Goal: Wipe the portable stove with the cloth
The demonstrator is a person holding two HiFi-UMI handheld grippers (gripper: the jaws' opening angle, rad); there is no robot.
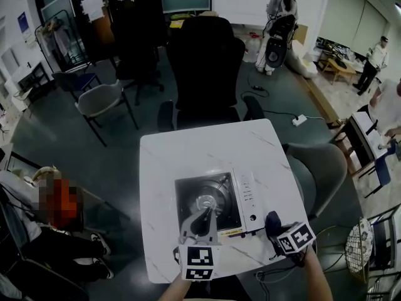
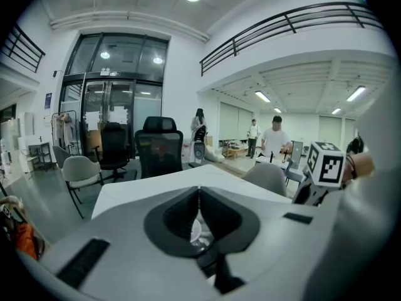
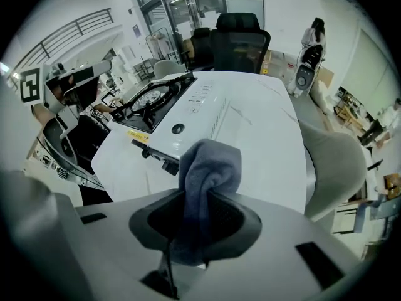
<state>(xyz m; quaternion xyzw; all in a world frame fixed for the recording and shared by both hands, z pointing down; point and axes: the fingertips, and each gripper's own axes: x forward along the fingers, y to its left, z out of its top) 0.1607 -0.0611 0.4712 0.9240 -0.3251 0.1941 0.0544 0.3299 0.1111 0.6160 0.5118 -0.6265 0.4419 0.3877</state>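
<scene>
Right gripper view: right hand-held gripper (image 3: pixel 205 193) pinches the cloth (image 3: pixel 211 163), near the portable stove (image 3: pixel 191 105).

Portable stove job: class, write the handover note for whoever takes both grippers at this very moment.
Grippers: the left gripper is shut and empty, over the burner of the stove. The right gripper is shut on the cloth, just off the stove's near right corner.
The stove sits on the white table.
Done: cloth picked up; no wiping can be told.
Left: bring the cloth onto the stove and wipe.
</scene>
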